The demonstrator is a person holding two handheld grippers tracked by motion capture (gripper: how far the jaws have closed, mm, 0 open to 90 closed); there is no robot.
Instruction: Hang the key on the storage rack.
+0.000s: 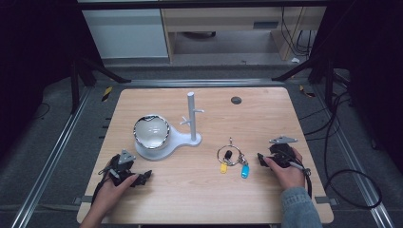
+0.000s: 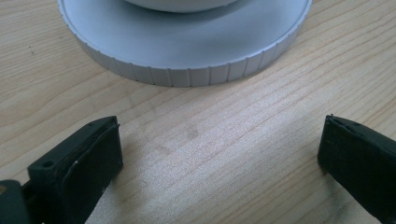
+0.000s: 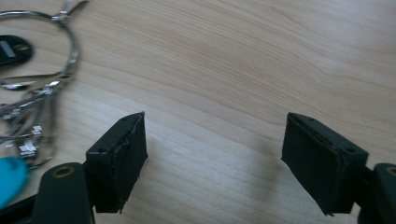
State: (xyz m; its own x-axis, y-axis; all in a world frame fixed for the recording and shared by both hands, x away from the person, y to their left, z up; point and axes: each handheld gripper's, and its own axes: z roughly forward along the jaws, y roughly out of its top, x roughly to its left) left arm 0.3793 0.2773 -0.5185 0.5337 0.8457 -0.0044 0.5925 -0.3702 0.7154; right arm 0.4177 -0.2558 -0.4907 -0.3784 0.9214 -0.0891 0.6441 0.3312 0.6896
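Looking down in the high view, a pale wooden table [image 1: 199,185] is seen on a grey floor crossed by metal rails, with dark frame legs to either side, pale cabinets beyond, and black cables trailing at the right. The left gripper [image 1: 145,176] is held low near the table's front edge, largely covered by the left hand [image 1: 111,186], so its jaws are hard to make out there. Just ahead of it stands a grey stand [image 1: 171,140] with a round base, an upright post and short pegs; a white bowl [image 1: 151,131] with a dark patterned rim sits on that base. The right gripper [image 1: 261,159] is gripped by the right hand [image 1: 285,172], a denim sleeve cut off by the bottom edge. Just beside its tips lies a key ring [image 1: 230,156] carrying a black tag, a yellow tag [image 1: 223,167] and a blue tag [image 1: 244,171]; the small metal parts on it are too small to identify.

In the left gripper view, the jaws are spread wide over bare wood grain with nothing between them. The stand's ribbed round base [image 2: 187,46] is cut off by the top edge ahead.

In the right gripper view, the jaws are likewise wide apart and empty. To their left the key ring [image 3: 70,42], black tag [image 3: 11,49] and blue tag [image 3: 10,179] are cropped by the frame edge.
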